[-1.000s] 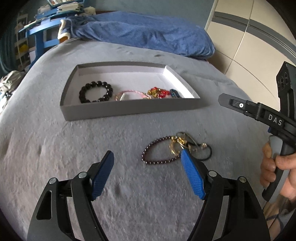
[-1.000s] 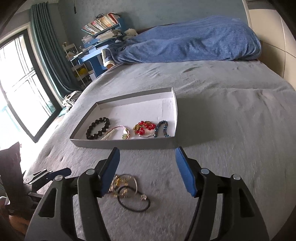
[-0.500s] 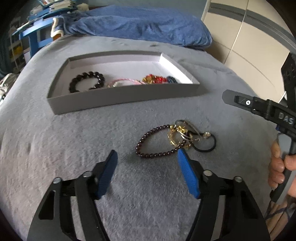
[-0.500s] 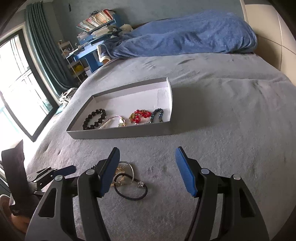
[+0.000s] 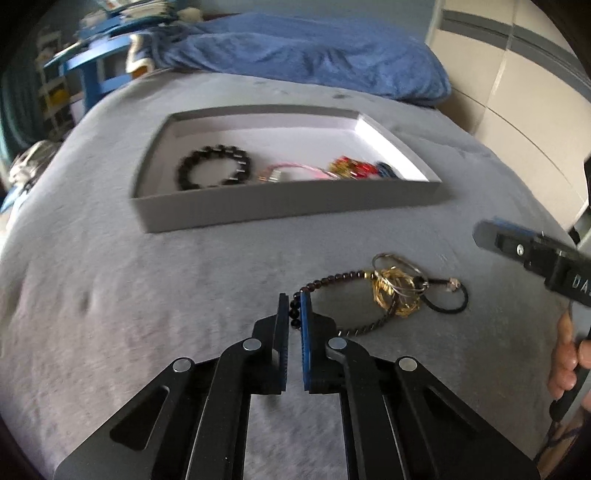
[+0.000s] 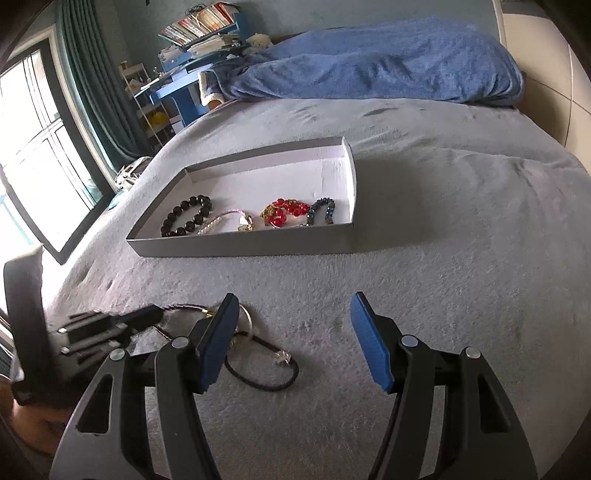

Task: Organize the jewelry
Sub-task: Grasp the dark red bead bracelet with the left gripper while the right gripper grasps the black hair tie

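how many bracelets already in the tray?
4, in a row along the tray's near wall: black bead bracelet leftmost, then pink bracelet, red-and-gold bracelet, dark blue bracelet rightmost. The wall may hide more.

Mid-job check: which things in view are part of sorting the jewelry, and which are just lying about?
Job:
left hand-held gripper, closed on the dark bead bracelet
gold chain
black hair tie
gray tray
open right hand-held gripper

Lying about:
blue blanket
books
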